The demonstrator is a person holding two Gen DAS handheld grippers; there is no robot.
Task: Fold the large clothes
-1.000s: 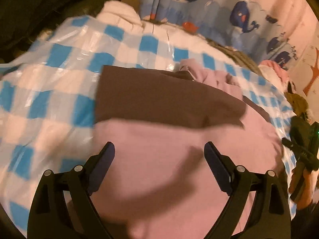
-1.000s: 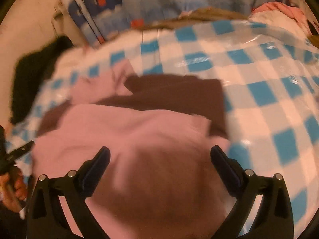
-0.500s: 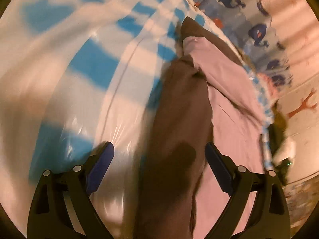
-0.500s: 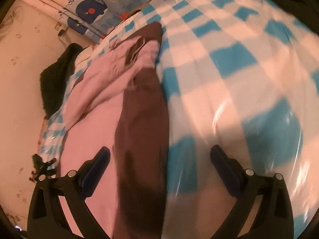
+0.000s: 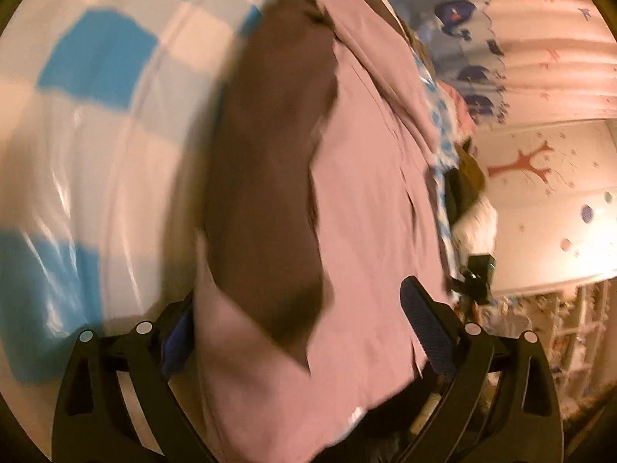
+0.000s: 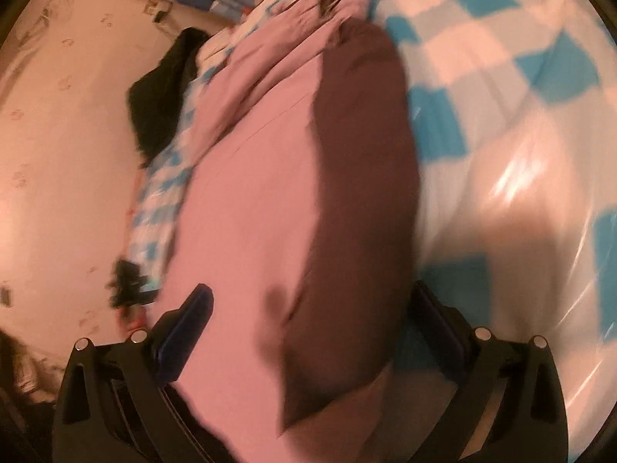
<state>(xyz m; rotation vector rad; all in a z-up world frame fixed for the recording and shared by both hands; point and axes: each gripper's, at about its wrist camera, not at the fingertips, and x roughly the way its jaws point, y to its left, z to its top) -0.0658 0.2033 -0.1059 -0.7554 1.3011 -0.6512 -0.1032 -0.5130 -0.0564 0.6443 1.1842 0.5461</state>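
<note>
Beside pink-brown garment [image 5: 366,177] (checked sheet [image 5: 96,58] under): left gripper [image 5: 297,320] opening, right gripper [image 6: 312,316] wide.

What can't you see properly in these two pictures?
- Left wrist view: the pink and brown garment hides most of the left tongs' near-left finger; its lower edge runs off the frame.
- Right wrist view: the garment covers part of the right tongs' finger on the checkered side.
- Both views: motion blur smears the blue checkered cover.
- Whether either tongs pinch cloth: unclear.
</note>
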